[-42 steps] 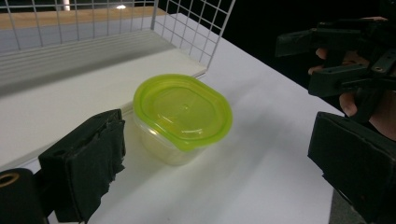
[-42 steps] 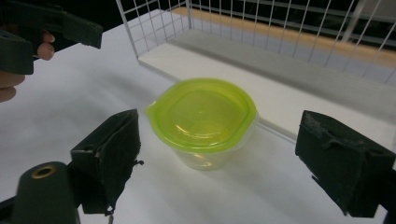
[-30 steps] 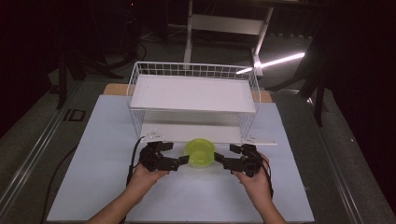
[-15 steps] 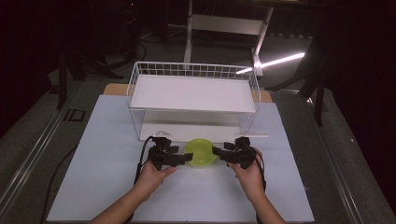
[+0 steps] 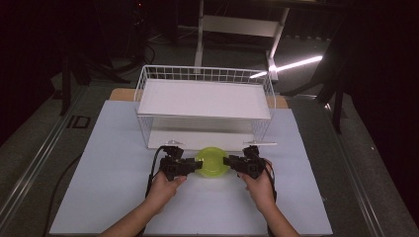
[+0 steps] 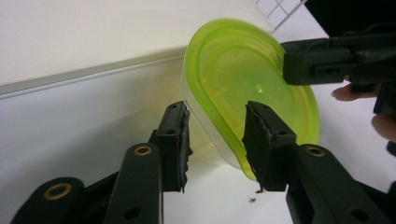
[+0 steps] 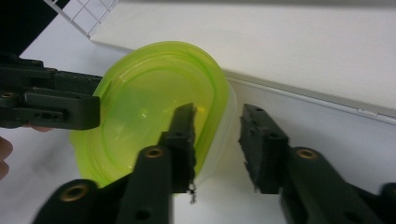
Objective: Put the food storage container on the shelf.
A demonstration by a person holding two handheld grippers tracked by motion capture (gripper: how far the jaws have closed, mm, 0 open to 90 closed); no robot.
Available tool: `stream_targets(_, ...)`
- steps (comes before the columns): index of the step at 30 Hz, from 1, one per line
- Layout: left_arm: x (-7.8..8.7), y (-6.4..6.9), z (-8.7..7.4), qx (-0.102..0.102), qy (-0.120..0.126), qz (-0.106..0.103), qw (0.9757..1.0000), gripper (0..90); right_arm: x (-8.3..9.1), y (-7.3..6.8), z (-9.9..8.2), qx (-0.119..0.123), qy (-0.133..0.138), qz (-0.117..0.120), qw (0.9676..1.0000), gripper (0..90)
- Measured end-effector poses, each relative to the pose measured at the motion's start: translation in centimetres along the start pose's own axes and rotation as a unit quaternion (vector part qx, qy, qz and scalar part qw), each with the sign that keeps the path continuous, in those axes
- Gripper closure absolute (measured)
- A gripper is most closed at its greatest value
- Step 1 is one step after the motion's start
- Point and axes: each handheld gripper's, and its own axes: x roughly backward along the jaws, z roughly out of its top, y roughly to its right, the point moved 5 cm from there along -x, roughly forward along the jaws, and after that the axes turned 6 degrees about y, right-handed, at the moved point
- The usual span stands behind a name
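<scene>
On the desk (image 5: 99, 163), just in front of the wire basket (image 5: 205, 74), the green-lidded tub (image 5: 212, 162) sits between the left gripper (image 6: 215, 140) and the right gripper (image 7: 215, 144), whose jaws stand parted, each straddling the tub's rim unclenched.
</scene>
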Motion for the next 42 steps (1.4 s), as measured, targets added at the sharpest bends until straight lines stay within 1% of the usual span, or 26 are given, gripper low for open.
stream_targets(1,0.1,0.1,-0.1,0.002,0.001,0.000,1.0000,63.4,0.1,-0.2,0.0,0.007,0.000,-0.002,1.0000,69.5)
stream_targets(2,0.1,0.1,-0.1,0.002,0.001,0.000,1.0000,65.2,0.1,-0.2,0.0,0.007,0.000,-0.002,1.0000,69.5)
stream_targets(3,0.1,0.1,-0.2,0.009,0.004,-0.002,1.0000,65.2,0.2,-0.4,0.0,0.011,0.003,-0.005,0.9999,70.2)
stream_targets(4,0.2,0.1,-0.3,0.009,0.006,-0.003,0.9999,67.9,0.5,-0.7,-0.1,0.016,0.004,-0.006,0.9998,71.8)
stream_targets(6,0.4,0.4,-0.5,0.002,0.010,-0.007,0.9999,69.3,0.8,-1.0,-0.3,0.018,0.005,-0.013,0.9997,73.3)
stream_targets(8,0.5,0.6,-0.6,0.005,0.008,-0.011,0.9999,71.8,0.9,-1.1,-0.3,0.016,0.008,-0.015,0.9997,74.2)
stream_targets(9,0.7,0.9,-0.7,0.012,0.010,-0.012,0.9998,71.8,1.0,-1.1,-0.4,0.014,0.010,-0.017,0.9997,75.6)
stream_targets(10,1.0,1.3,-0.8,-0.002,0.012,0.006,0.9999,76.7,1.4,-1.4,-0.6,-0.005,0.017,-0.016,0.9997,78.5)
stream_targets(11,1.0,1.3,-0.8,-0.002,0.012,0.006,0.9999,80.8,1.5,-1.5,-0.7,-0.009,0.018,-0.017,0.9997,79.1)
stream_targets(12,1.2,1.3,-0.7,-0.001,0.019,0.008,0.9998,81.4,1.6,-1.7,-0.8,0.000,0.017,-0.020,0.9997,79.3)
stream_targets(14,1.5,1.5,-0.5,0.002,0.019,0.009,0.9998,81.6,1.6,-1.9,-0.9,0.001,0.021,-0.020,0.9996,79.3)
stream_targets(15,1.8,1.6,-0.2,-0.007,0.021,0.010,0.9997,81.6,1.8,-1.9,-0.8,-0.002,0.023,-0.019,0.9996,79.3)
stream_targets(16,1.9,1.6,0.0,-0.009,0.022,0.010,0.9997,81.6,1.9,-2.1,-0.6,-0.005,0.029,-0.016,0.9994,79.4)
stream_targets(20,2.4,1.1,0.6,-0.009,0.031,0.003,0.9995,81.7,2.0,-2.8,0.3,0.001,0.045,-0.012,0.9989,79.4)
stream_targets(21,2.7,0.9,0.9,-0.008,0.037,-0.001,0.9993,81.7,2.0,-2.8,0.3,0.001,0.045,-0.012,0.9989,79.4)
stream_targets(22,2.9,0.8,1.2,-0.008,0.043,-0.006,0.9990,81.6,2.1,-3.3,1.1,0.008,0.054,-0.009,0.9985,79.5)
stream_targets(23,3.1,0.5,1.4,-0.009,0.049,-0.008,0.9987,81.5,2.2,-3.5,1.4,0.010,0.058,-0.006,0.9982,79.6)
stream_targets(24,3.3,0.1,1.8,-0.010,0.059,-0.008,0.9982,81.5,2.2,-3.8,1.7,0.016,0.062,-0.004,0.9979,79.7)
stream_targets(26,3.3,-0.1,1.9,-0.012,0.061,-0.005,0.9980,81.4,2.1,-3.9,1.9,0.017,0.064,-0.005,0.9978,79.7)
stream_targets(27,3.2,-0.5,2.1,-0.013,0.063,-0.005,0.9979,81.4,2.0,-4.0,2.0,0.018,0.064,-0.003,0.9977,79.7)
stream_targets(31,2.6,-1.3,2.4,-0.021,0.069,0.008,0.9974,81.4,0.8,-3.8,2.3,0.013,0.065,-0.013,0.9977,79.7)
stream_targets(33,2.3,-1.5,2.4,-0.022,0.066,0.009,0.9975,81.4,0.5,-3.7,2.4,0.013,0.067,-0.016,0.9976,79.7)
stream_targets(35,1.7,-2.1,2.5,-0.022,0.069,0.013,0.9973,81.4,-0.4,-3.1,2.5,0.010,0.067,-0.030,0.9973,79.6)
stream_targets(39,1.1,-2.7,2.6,-0.022,0.074,0.014,0.9969,81.3,-0.9,-2.8,2.5,0.006,0.069,-0.034,0.9970,79.7)
stream_targets(41,0.9,-2.9,2.7,-0.028,0.078,0.018,0.9964,81.3,-1.5,-2.6,2.5,0.007,0.073,-0.041,0.9965,79.6)
stream_targets(42,0.7,-3.1,2.8,-0.025,0.077,0.018,0.9966,81.3,-1.6,-2.5,2.5,0.008,0.073,-0.043,0.9964,79.6)
